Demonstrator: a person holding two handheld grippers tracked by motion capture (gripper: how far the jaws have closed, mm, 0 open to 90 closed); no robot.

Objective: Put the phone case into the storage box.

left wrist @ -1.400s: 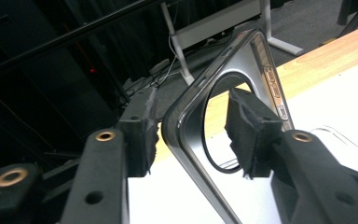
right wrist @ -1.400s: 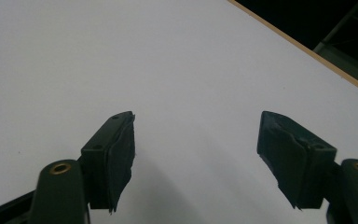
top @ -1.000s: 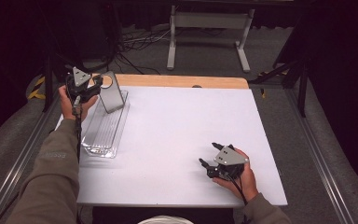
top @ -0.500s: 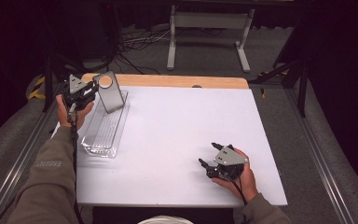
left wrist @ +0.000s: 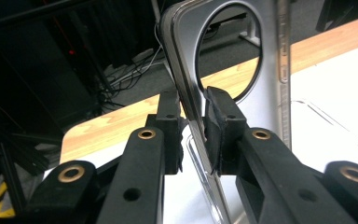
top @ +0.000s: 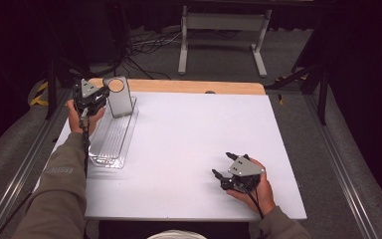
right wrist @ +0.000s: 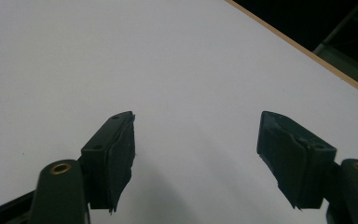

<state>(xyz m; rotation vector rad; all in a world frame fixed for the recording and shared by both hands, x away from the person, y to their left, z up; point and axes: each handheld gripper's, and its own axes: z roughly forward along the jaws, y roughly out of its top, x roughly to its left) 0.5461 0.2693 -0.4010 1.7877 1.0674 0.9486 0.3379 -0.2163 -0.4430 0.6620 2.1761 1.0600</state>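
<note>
Gripping the side edge of a grey phone case point(top: 119, 96) with a round camera hole, the left gripper point(left wrist: 193, 123) has just been closing its jaws, and they now pinch the case's thin wall between the pads. The case stands upright at the far left corner of the white table point(top: 194, 144), its lower end at the far end of a clear plastic tray point(top: 110, 142) that lies flat there. The right gripper point(top: 225, 173) rests near the front right of the table, jaws wide apart with nothing between them. The step in hand looks like picking up the case; next probably comes a steady lift clear of the tray without letting the thin edge slip.
</note>
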